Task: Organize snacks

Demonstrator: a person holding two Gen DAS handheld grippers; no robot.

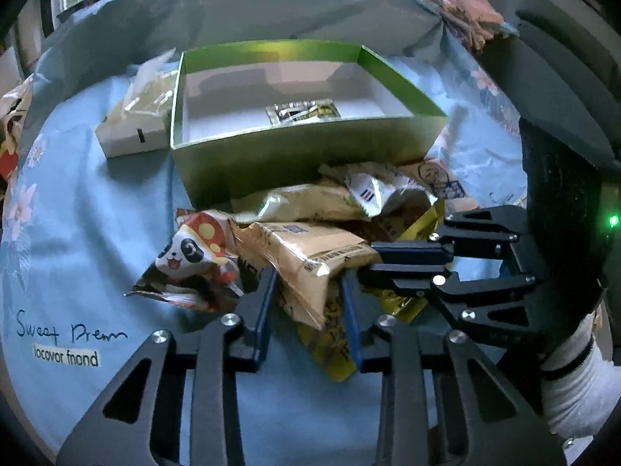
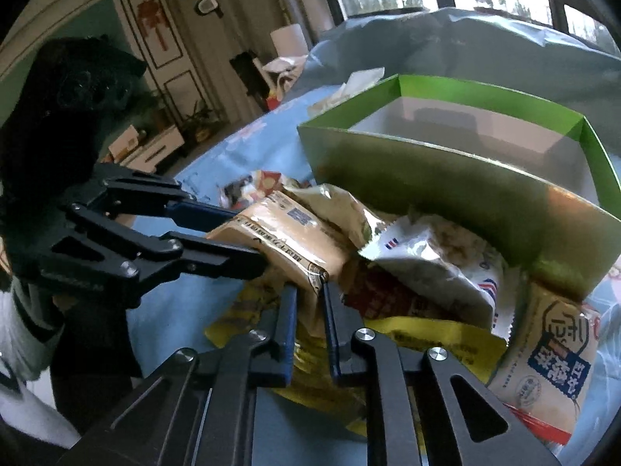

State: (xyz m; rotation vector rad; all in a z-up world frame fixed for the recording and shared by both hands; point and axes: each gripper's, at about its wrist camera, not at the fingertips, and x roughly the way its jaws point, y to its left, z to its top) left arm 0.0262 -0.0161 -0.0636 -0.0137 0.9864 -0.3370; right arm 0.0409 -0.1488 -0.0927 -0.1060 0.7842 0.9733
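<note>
Left wrist view
- Left gripper: jaws drawn in on the near end of the tan packet; pads press its 2 sides.
- Right gripper: enters from 3 o'clock; jaws nearly together, pinching the same packet's corner.
- Snack pile: at the centre, touching the near wall of the green box, on the blue cloth.
- Panda packet: at 9 o'clock of the tan packet, partly beneath it.
- Box content: 1 small sachet on the white floor; the rest is bare.
- Tissue box: at 10 o'clock, just beside the green box.

Right wrist view
- Right gripper: jaws narrow, clamped on the crimped edge of the tan packet.
- Left gripper: comes in from 9 o'clock and grips the packet's far end.
- Neighbours: white packet at 3 o'clock, yellow wrapper beneath, blue-label packet at 4 o'clock.

Assessment
- Step in hand: 2-gripper pick-up of the tan packet; sorting looks barely begun.
- Next move: lift level, clear the near wall, release inside the box.
- Obstruction: the near wall stands close at 12 o'clock; packets touching the tan one may drag along.
</note>
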